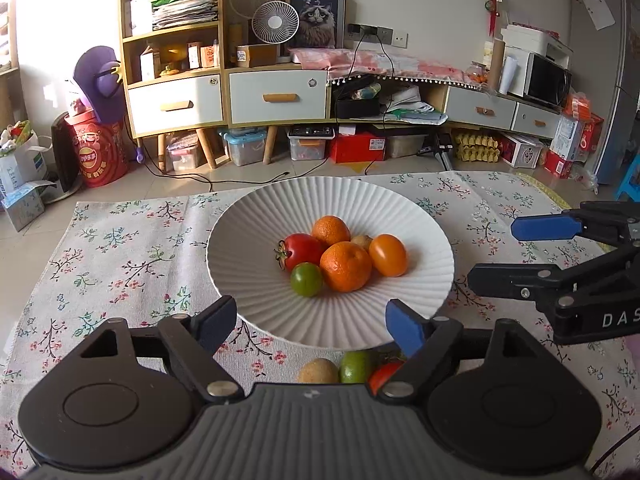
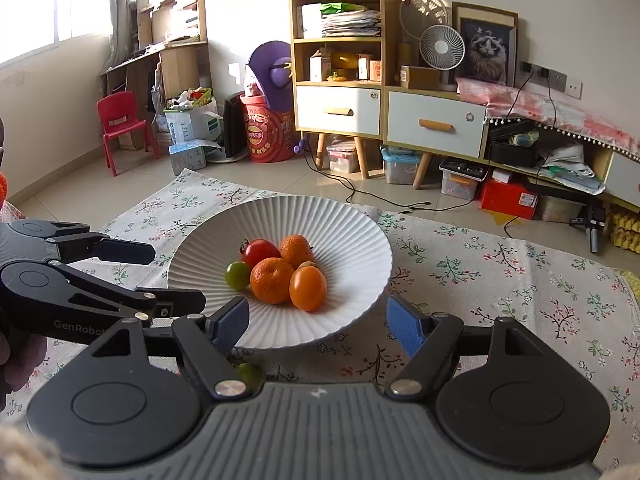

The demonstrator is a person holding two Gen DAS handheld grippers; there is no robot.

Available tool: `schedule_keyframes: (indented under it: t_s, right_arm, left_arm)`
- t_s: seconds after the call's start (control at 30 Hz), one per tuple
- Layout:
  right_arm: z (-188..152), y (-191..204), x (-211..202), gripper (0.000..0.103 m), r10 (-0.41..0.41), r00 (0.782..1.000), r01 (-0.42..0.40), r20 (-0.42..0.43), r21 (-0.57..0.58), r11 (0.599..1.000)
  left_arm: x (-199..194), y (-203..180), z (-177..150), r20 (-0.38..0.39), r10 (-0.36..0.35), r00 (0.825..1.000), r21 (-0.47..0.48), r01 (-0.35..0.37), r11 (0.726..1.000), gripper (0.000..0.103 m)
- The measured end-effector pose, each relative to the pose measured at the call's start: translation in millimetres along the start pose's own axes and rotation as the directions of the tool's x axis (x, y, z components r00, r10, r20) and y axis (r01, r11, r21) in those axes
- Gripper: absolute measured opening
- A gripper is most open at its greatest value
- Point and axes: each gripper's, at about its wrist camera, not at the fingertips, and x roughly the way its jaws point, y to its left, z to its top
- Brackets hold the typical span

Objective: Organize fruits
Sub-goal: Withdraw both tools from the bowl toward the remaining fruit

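Observation:
A white ribbed plate (image 1: 280, 208) (image 2: 344, 236) on the floral cloth holds a red tomato (image 1: 300, 250), two mandarins (image 1: 346, 266), a green tomato (image 1: 306, 279), an orange tomato (image 1: 388, 255) and a small brown fruit (image 1: 362, 242). Off the plate, a brown kiwi (image 1: 318, 371), a green fruit (image 1: 355, 366) (image 2: 248, 374) and a red one (image 1: 384, 374) lie on the cloth just under my left gripper. My left gripper (image 1: 312, 316) (image 2: 176, 276) stands open over the plate's near rim, holding nothing. The right gripper (image 2: 316, 314) (image 1: 496, 254) is open beside it, also holding nothing.
The floral cloth (image 1: 132, 248) lies on a tiled floor. Beyond it stand a wooden shelf unit with drawers (image 1: 176, 80), fans, storage boxes, cables on the floor and a red child's chair (image 2: 120, 124). A hand (image 2: 16, 360) shows at the left edge.

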Motion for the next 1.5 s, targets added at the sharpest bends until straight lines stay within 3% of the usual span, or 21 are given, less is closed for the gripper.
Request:
schedule_keyframes:
  t_s: [0.27,0.53,0.7,1.03,1.5]
  right_arm:
    - [-11,5,-19,0.093,0.002,1.000,-0.002,-0.001,0.024,1.000]
    - [-21,6,-29,0.102,-0.011,1.000,0.011,-0.005,0.064,0.998]
    - [-36,7,-30,0.102,-0.037,0.998,0.040,-0.042,0.077,0.996]
    - [-62,7,-31,0.102,-0.054,0.993,0.064,-0.106,0.097,0.993]
    - [-83,25,-16,0.102,-0.028,0.978,0.037,-0.209,0.041,0.998]
  left_arm:
    - [-20,-7,-15,-0.026,0.014,1.000,0.004,-0.014,1.000,0.092]
    - [-35,-12,-34,-0.075,0.053,0.996,-0.006,-0.054,0.999,0.098]
    - [-39,-14,-50,-0.119,0.083,0.989,-0.019,-0.086,0.996,0.098]
    - [-41,-19,-75,-0.178,0.063,0.982,-0.013,-0.066,0.998,0.098]
    - [-40,-24,-97,-0.231,0.040,0.972,-0.008,-0.043,0.999,0.098]
